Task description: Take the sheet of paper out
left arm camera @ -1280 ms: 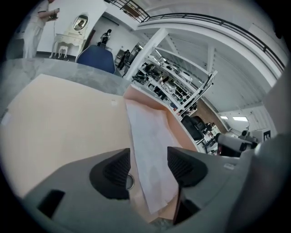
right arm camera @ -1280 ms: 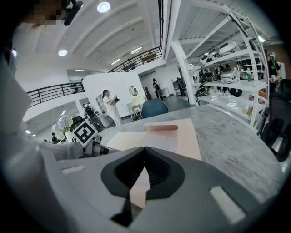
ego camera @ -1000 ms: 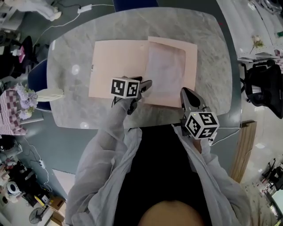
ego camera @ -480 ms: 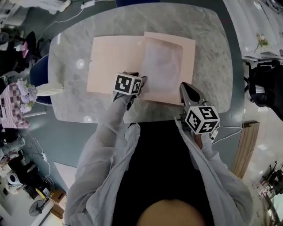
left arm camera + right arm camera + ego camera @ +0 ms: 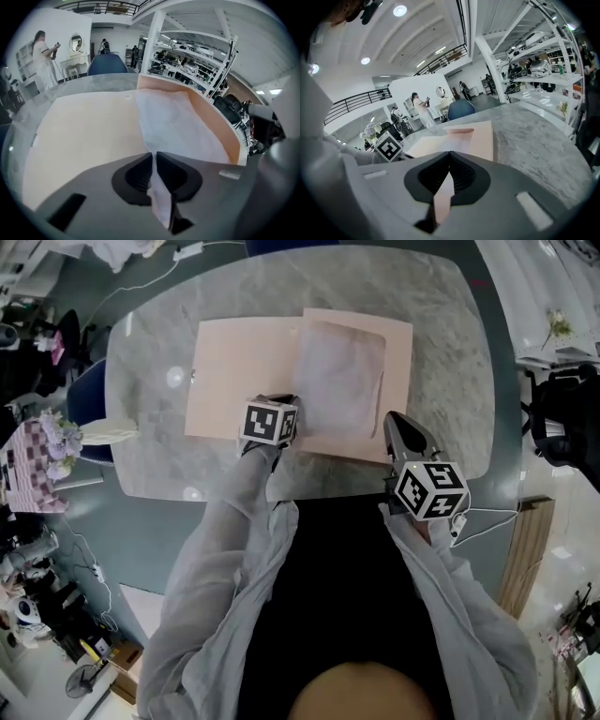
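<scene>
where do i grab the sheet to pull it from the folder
Near-left corner, from the person's side: the sheet lies flat, folder rim along its far and right edges. The left gripper has just closed on it there; the right gripper clamps the folder.

The dark grey left gripper [image 5: 154, 155] (marker cube facing up) points steeply down. Its jaws have just been closing and pinch the thin white sheet of paper [image 5: 161, 206] between them. The matching right gripper [image 5: 449, 157] clamps the peach card folder [image 5: 480, 138] edge between its jaws.

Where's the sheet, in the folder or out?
In: the sheet lies in the folder's right half; the left gripper has just closed on its near corner.
</scene>
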